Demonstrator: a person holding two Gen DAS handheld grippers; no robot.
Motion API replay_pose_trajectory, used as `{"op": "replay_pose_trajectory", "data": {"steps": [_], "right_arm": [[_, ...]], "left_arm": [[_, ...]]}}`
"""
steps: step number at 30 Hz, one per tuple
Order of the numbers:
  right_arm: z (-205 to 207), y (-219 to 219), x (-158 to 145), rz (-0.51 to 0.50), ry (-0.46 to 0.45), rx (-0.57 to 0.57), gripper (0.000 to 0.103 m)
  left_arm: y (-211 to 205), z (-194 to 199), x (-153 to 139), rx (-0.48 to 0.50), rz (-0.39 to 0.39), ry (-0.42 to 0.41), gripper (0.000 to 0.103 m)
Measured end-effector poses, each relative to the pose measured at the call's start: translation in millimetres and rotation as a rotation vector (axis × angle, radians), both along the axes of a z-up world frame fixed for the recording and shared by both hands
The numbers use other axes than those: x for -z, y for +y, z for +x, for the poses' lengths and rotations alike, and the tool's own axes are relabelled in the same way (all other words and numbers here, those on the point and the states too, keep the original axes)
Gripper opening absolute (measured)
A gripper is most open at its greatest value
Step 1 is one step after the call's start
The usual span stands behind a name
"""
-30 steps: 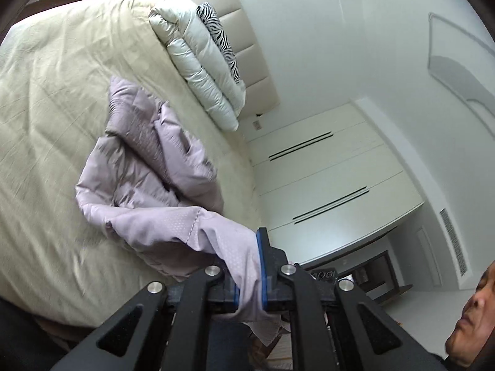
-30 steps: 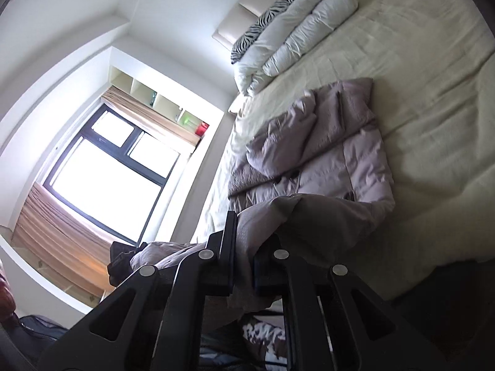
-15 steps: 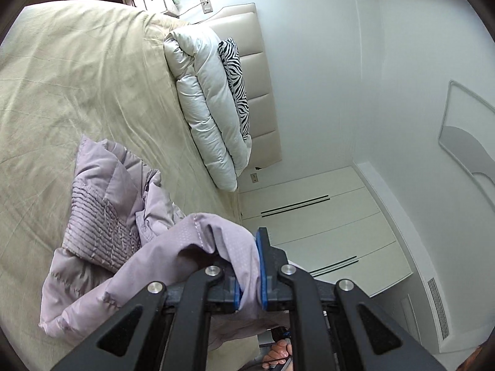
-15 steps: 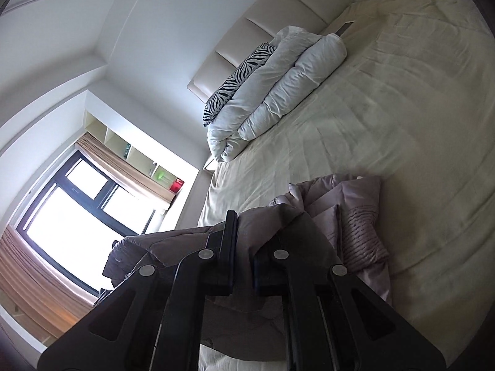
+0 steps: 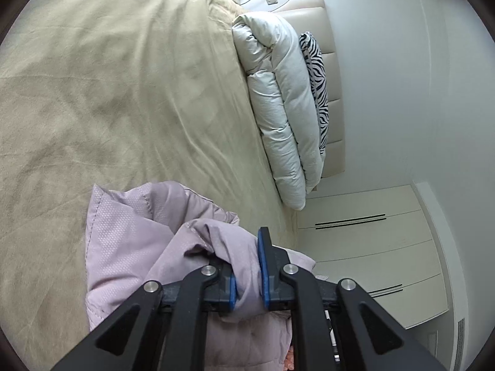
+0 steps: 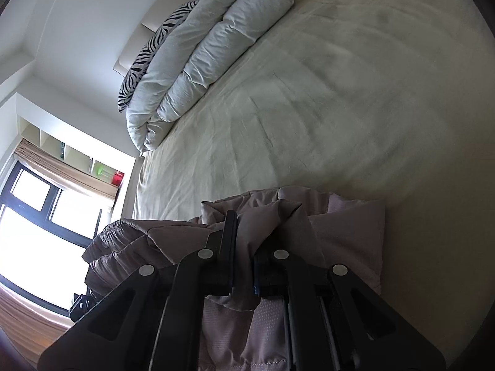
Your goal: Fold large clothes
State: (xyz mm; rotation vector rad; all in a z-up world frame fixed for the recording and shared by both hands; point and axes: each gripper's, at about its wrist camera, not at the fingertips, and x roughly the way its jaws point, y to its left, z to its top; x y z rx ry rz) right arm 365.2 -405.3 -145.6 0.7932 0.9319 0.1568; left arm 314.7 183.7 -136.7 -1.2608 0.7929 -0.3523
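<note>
A pale lilac padded jacket hangs bunched over the near part of the beige bed. My left gripper is shut on a fold of the jacket, cloth filling the gap between its blue pads. In the right wrist view the jacket looks greyish mauve. My right gripper is shut on another fold of it. Both grippers hold the jacket above the bed. Its lower part is hidden behind the gripper frames.
A rolled white duvet and a zebra-print pillow lie at the headboard. White wardrobe doors stand beyond the bed's side. In the right wrist view the duvet lies at the head and a bright window is at left.
Both grippers have lifted the jacket up and carried it forward over the bed. It lay spread out on the sheet and now hangs gathered close below the grippers. Much more bare bed shows.
</note>
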Motion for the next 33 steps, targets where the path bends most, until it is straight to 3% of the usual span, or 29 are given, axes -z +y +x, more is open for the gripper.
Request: {"op": "replay_pose_trajectory", "data": {"steps": [4, 7, 9, 11, 14, 17, 19, 20, 21, 25, 28, 30, 31, 33], "right_arm": [[20.6, 8.1, 38.2, 0.008, 0.043, -0.017, 0.012], [27.1, 12.2, 37.9, -0.007, 0.035, -0.036, 0.015], [28.8, 12.7, 33.7, -0.012, 0.031, -0.047, 0.017], [20.0, 8.7, 27.2, 0.006, 0.025, -0.040, 0.020], [8.7, 7.1, 16.3, -0.001, 0.018, -0.035, 0.024], [-1.4, 6.0, 8.4, -0.012, 0.009, -0.022, 0.031], [-7.2, 2.9, 1.9, -0.022, -0.005, -0.016, 0.059], [-10.1, 0.4, -2.2, -0.014, -0.020, -0.023, 0.091], [-12.1, -0.4, -7.5, -0.021, -0.030, -0.022, 0.103], [-25.5, 2.1, -32.6, -0.063, -0.029, -0.042, 0.103], [-47.3, 31.9, -53.6, -0.105, -0.023, -0.143, 0.101], [-66.1, 67.9, -66.6, -0.185, -0.034, -0.243, 0.083], [-75.0, 88.4, -70.6, -0.225, -0.037, -0.291, 0.079], [-83.6, 126.0, -74.5, -0.293, -0.039, -0.371, 0.055]], "left_arm": [[-2.2, 11.0, 18.8, 0.002, -0.006, 0.029, 0.025], [-1.7, 6.6, 10.9, 0.001, -0.022, -0.007, 0.052], [0.1, 0.2, -5.3, -0.009, 0.000, -0.038, 0.081], [1.4, -9.7, -21.8, -0.029, 0.029, -0.065, 0.091], [-6.4, -24.1, -47.7, -0.016, 0.105, -0.116, 0.091], [-39.3, -35.5, -78.6, 0.053, 0.296, -0.180, 0.091], [-73.1, -40.3, -94.3, 0.137, 0.424, -0.229, 0.091], [-91.0, -41.1, -100.4, 0.182, 0.472, -0.257, 0.091], [-109.2, -41.5, -105.0, 0.226, 0.519, -0.284, 0.090], [-173.0, -39.2, -109.3, 0.338, 0.693, -0.360, 0.087], [-203.2, -34.1, -99.0, 0.368, 0.810, -0.366, 0.084], [-212.4, -26.6, -87.8, 0.368, 0.866, -0.348, 0.084], [-214.1, -19.9, -81.6, 0.370, 0.875, -0.331, 0.083], [-211.8, -7.1, -69.2, 0.355, 0.909, -0.291, 0.080]]}}
